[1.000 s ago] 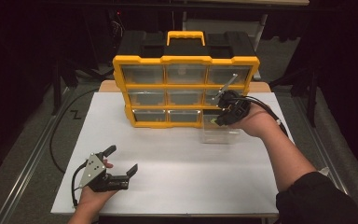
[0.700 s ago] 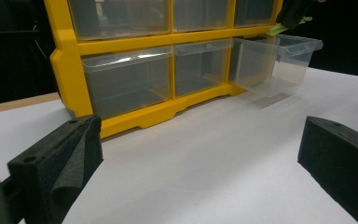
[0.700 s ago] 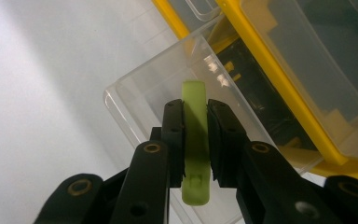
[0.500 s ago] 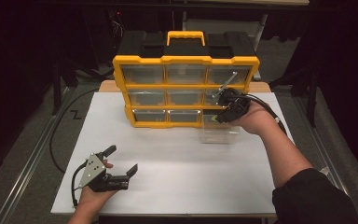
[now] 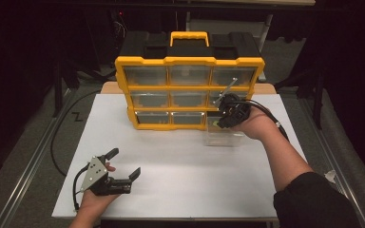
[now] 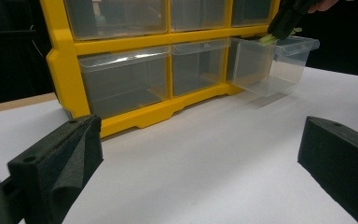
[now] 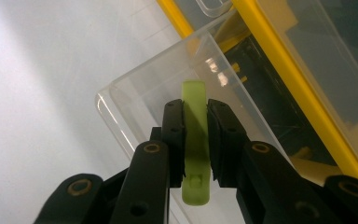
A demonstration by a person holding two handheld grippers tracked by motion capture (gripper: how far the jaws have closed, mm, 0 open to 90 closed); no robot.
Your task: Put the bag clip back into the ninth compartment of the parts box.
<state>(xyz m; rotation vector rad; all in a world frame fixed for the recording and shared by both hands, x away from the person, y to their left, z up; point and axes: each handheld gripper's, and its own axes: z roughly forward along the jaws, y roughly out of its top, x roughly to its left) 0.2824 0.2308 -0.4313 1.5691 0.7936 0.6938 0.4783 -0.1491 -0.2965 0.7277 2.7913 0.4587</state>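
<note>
**Right gripper view: green piece poised over the pulled-out drawer**

Right gripper view puts us directly above the clear drawer (image 7: 168, 93), with our right hand-held gripper (image 7: 196, 121) closed tight on a pale green piece (image 7: 195, 140) that stands between the jaws and pokes out past their tips. The risk we judge most likely is a release too near the drawer's front wall, so the piece lands on the white tabletop (image 5: 180, 161) rather than inside. Pressing down on the rim could also tip the drawer, which hangs partly out of the bottom right slot of the yellow organizer (image 5: 189, 61). The green piece sits just above the drawer's open top, apart from its floor. Our left hand-held gripper (image 5: 123, 166) rests well apart near the tabletop's front edge, jaws spread wide and holding nothing.
</note>
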